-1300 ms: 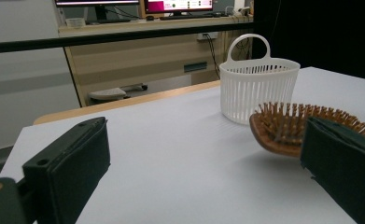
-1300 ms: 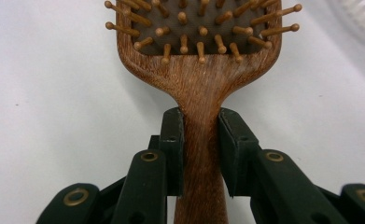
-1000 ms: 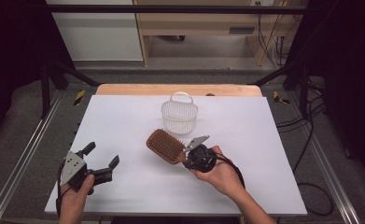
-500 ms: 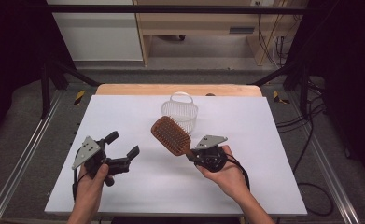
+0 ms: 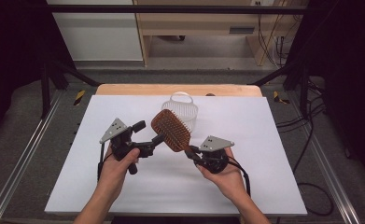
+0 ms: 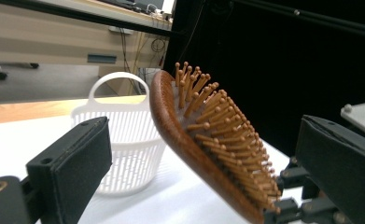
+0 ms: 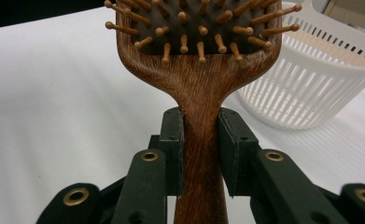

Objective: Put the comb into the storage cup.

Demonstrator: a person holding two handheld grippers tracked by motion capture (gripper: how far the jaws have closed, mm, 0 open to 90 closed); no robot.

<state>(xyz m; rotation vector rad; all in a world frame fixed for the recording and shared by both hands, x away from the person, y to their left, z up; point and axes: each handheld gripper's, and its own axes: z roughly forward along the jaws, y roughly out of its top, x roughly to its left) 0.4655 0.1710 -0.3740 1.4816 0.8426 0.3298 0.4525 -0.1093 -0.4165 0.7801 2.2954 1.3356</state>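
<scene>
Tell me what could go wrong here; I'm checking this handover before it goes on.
The right tongs clamp only the narrow handle of the brown wooden paddle hairbrush, so its raised head might pivot or slip. The open left tongs close in on the head and may knock it. The white plastic slatted basket behind could be bumped.

The white slatted plastic basket [image 5: 180,111] stands toward the far middle of the white table [image 5: 273,126], and the brown wooden paddle hairbrush [image 5: 171,129], held off the surface, blocks the way just in front of it. The left gripper [image 5: 148,136] has its jaws spread wide, with the brush head between them but not touching. Bare table lies open to the left, to the right and along the near edge.
</scene>
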